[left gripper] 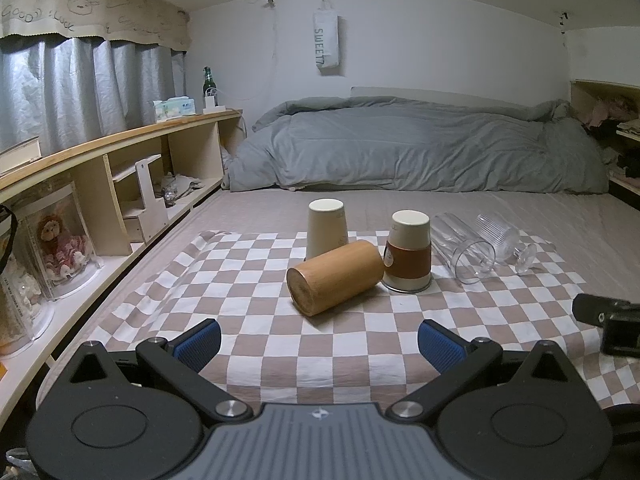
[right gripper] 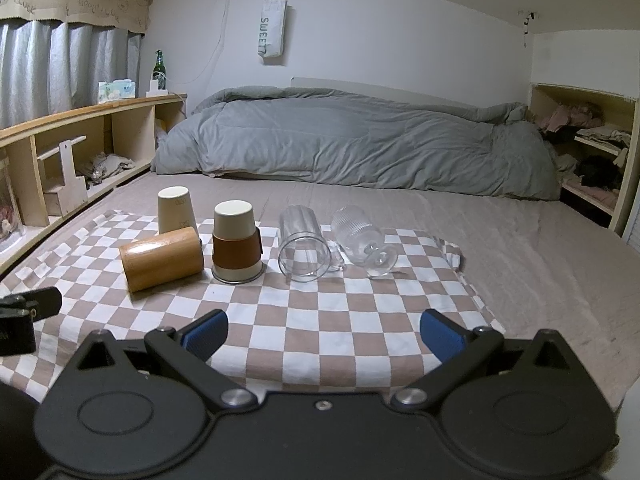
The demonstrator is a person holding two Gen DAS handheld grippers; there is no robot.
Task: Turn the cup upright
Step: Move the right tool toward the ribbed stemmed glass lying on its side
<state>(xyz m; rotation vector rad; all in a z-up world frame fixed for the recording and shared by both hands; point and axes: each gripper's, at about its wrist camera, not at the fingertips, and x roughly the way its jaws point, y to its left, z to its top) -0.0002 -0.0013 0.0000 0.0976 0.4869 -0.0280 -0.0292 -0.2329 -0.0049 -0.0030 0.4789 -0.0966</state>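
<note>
Several cups sit on a checkered cloth [left gripper: 248, 320] [right gripper: 320, 312] on the bed. A wooden cup [left gripper: 335, 277] [right gripper: 162, 258] lies on its side. A cream paper cup [left gripper: 327, 225] [right gripper: 176, 209] stands upside down behind it. A cup with a brown sleeve [left gripper: 408, 251] [right gripper: 236, 241] stands upside down. A clear tumbler [left gripper: 464, 249] [right gripper: 303, 245] and a ribbed stemmed glass [left gripper: 502, 240] [right gripper: 362, 240] lie on their sides. My left gripper [left gripper: 320, 344] is open and empty, in front of the wooden cup. My right gripper [right gripper: 326, 334] is open and empty, short of the glasses.
A grey duvet [left gripper: 420, 148] [right gripper: 352, 144] lies across the far end of the bed. A wooden shelf unit [left gripper: 120, 168] [right gripper: 80, 148] runs along the left with a bottle [left gripper: 209, 88], tissues and jars. Shelves with clothes [right gripper: 588, 148] stand at the right.
</note>
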